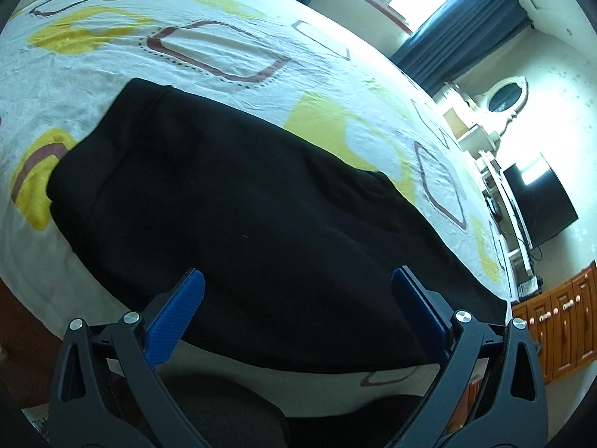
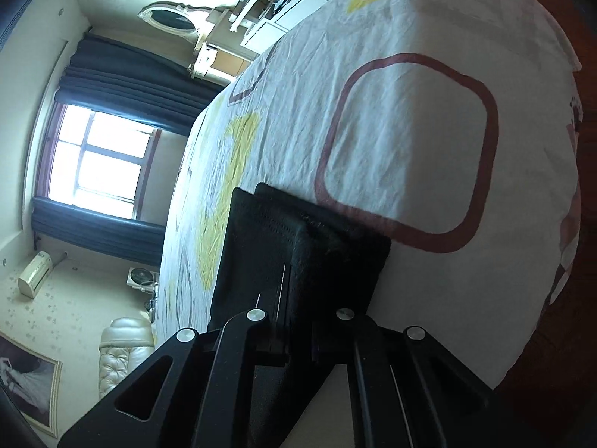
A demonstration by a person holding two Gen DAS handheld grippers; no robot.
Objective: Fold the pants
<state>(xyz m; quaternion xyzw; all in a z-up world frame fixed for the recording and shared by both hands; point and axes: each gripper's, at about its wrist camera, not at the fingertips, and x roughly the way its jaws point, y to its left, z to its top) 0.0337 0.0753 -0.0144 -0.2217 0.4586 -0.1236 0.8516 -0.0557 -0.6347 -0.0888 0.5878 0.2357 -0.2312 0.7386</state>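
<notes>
The black pants point(image 1: 238, 205) lie spread flat on the bed's patterned sheet point(image 1: 209, 48) in the left wrist view. My left gripper point(image 1: 298, 287) is open, its blue pads point(image 1: 175, 317) wide apart just above the near edge of the pants, holding nothing. In the right wrist view my right gripper point(image 2: 298, 298) is shut on an end of the pants point(image 2: 298, 246). That end stands up as folded black layers above the sheet point(image 2: 410, 130). The fingertips are hidden in the cloth.
The bed's near edge point(image 1: 335, 388) runs under the left gripper. A window with dark curtains point(image 1: 459, 30), a mirror and shelves point(image 1: 503, 97), a TV point(image 1: 537, 201) and a wooden cabinet point(image 1: 559, 328) stand beyond the bed. A padded headboard point(image 2: 123, 351) shows in the right wrist view.
</notes>
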